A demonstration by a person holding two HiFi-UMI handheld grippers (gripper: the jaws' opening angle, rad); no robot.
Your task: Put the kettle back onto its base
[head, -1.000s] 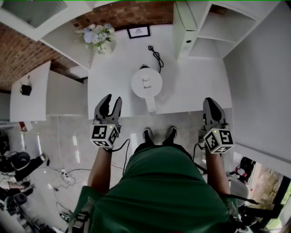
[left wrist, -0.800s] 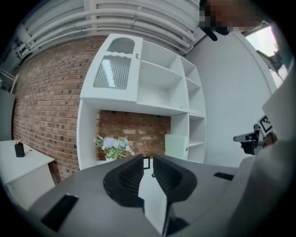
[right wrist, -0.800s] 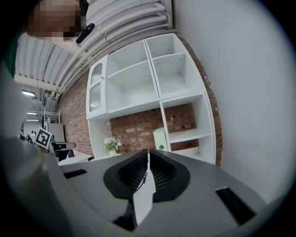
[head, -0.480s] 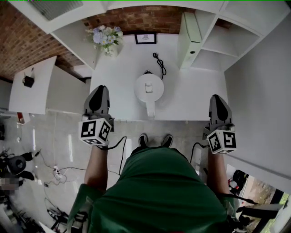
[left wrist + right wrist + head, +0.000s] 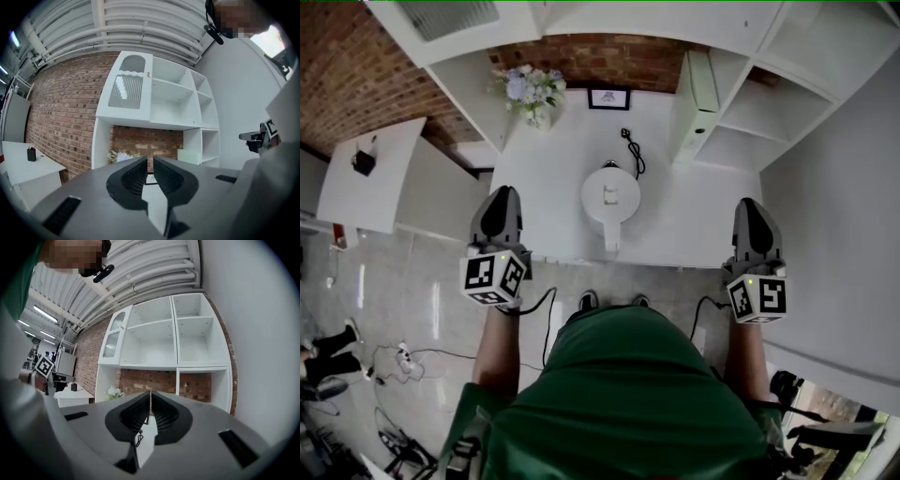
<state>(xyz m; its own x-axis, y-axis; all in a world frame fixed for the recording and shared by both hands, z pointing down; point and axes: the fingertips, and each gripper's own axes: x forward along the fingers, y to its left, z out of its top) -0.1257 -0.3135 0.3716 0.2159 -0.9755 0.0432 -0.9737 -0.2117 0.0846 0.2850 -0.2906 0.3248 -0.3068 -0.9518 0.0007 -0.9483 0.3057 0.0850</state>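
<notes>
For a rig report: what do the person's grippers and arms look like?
The left gripper and right gripper have dark, rounded jaws with ribbed pads on grey bodies. Each carries a white cube with black square markers and trails a black cable. The person wears a green top; the forearms are bare.

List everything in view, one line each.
White electric kettle: one, white, middle of white table, handle toward the person.
Black power cord: one, black, behind the kettle.
Bunch of flowers: one, pale, table's far left.
Framed picture: one, black frame, against brick wall.
Upright box file: one, pale green, table's far right.
Side table: one, white, far left.
Person's shirt: one, green, bottom.
Left gripper: one, black, shut, empty.
Right gripper: one, black, jaws just closing, shut, empty.
</notes>
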